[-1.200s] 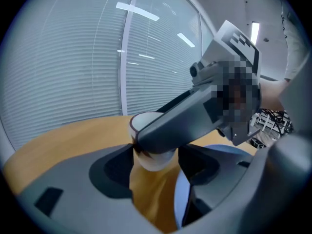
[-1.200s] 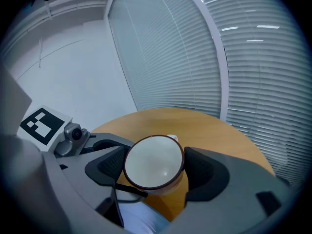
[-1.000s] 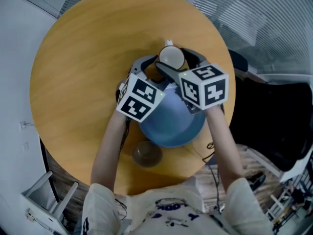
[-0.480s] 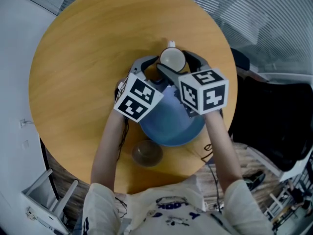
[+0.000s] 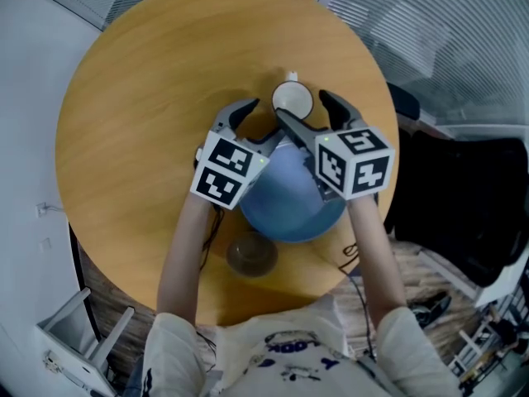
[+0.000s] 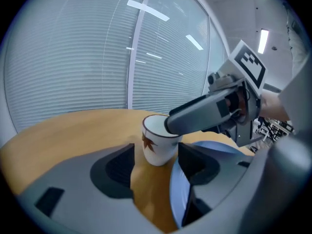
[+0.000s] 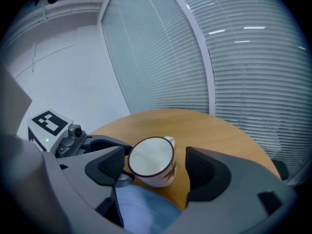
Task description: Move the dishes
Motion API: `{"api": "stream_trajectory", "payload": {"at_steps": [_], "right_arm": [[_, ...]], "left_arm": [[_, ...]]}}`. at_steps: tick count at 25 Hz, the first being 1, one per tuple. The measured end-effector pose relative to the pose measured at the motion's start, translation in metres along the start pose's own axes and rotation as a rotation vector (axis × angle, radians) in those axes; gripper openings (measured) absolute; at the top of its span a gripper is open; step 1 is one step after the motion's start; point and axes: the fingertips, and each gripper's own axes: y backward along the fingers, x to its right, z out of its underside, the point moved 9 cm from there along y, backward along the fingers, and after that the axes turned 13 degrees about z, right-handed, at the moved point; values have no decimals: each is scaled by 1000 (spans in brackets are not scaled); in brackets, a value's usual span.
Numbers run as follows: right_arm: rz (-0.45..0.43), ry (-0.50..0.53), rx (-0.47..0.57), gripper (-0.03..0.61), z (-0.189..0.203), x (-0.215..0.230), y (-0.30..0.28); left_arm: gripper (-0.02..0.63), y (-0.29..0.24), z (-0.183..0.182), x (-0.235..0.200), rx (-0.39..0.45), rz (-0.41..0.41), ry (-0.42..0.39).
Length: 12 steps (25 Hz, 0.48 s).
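Note:
A white mug (image 5: pixel 292 100) with a dark rim and a leaf print stands on the round wooden table (image 5: pixel 149 98), just beyond a blue plate (image 5: pixel 289 197). My right gripper (image 5: pixel 311 111) is open, its jaws either side of the mug (image 7: pixel 152 161) with gaps showing; its left jaw lies close to the rim. My left gripper (image 5: pixel 258 126) is open too, a little short of the mug (image 6: pixel 158 140), over the plate's far-left edge (image 6: pixel 178 189). The right gripper's grey finger (image 6: pixel 204 113) crosses in front of the mug's rim in the left gripper view.
A small brownish glass bowl (image 5: pixel 250 255) sits on the table near its front edge, just in front of the blue plate. Slatted blinds (image 7: pixel 234 57) curve round behind the table. A dark chair (image 5: pixel 463 197) stands at the right, off the table.
Both grippers have drawn back a little toward the person and their jaws stand wider apart. The mug and plate stay about where they were.

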Motion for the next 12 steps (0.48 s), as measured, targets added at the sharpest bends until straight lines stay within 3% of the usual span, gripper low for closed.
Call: {"api": "stream_trajectory", "payload": {"at_steps": [7, 12], "right_arm": [[75, 53, 78, 364, 12, -12, 55], [112, -3, 108, 356, 36, -28, 103]], "left_arm": [[272, 59, -3, 12, 81, -69, 42], [270, 106, 9, 33, 140, -135, 131]]}}
